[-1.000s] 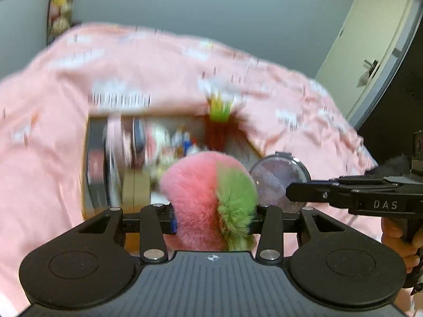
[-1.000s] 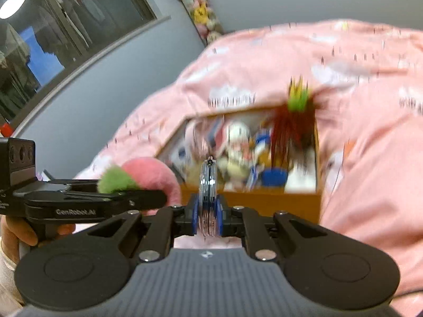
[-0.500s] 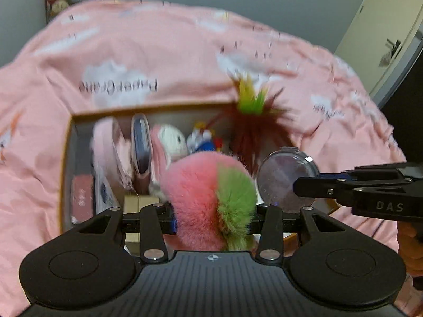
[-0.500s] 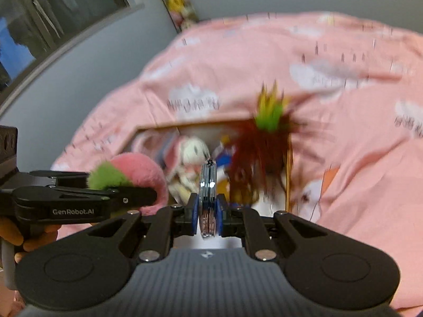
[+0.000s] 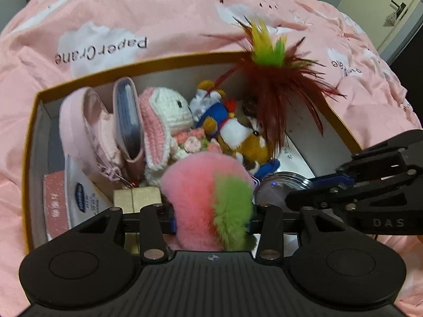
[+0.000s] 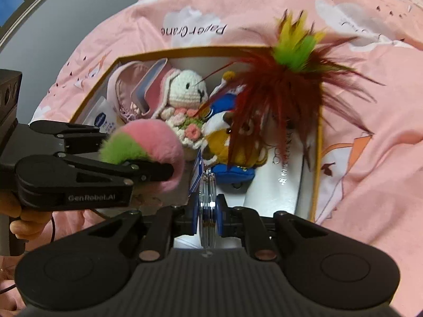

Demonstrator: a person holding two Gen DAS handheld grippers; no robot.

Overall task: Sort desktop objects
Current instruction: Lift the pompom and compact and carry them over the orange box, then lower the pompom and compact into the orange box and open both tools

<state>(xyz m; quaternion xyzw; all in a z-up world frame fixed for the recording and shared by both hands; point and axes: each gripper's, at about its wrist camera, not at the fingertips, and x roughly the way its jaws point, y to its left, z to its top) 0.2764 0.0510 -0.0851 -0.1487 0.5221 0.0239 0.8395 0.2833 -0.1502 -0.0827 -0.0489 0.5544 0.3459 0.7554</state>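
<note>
The left gripper (image 5: 211, 211) clenched a fluffy pink-and-green pompom (image 5: 208, 198) above the card box (image 5: 31, 137); the right gripper (image 6: 208, 211) pinched a round, clear-lidded tin (image 6: 208, 206) edge-on beside spiky feathers (image 6: 285, 87).

Most of both views is filled by a pink printed bedspread (image 5: 185, 13). A grey wall (image 6: 53, 26) is seen at upper left, and a pale door (image 5: 391, 13) at upper right.

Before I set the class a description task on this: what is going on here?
A person is sorting things into a cardboard box on a pink quilt. The left tool grips a pink and green pompom; the right tool clamps a clear round case edge-on. Both are held over the box's near end, above the plush toys inside.
</note>
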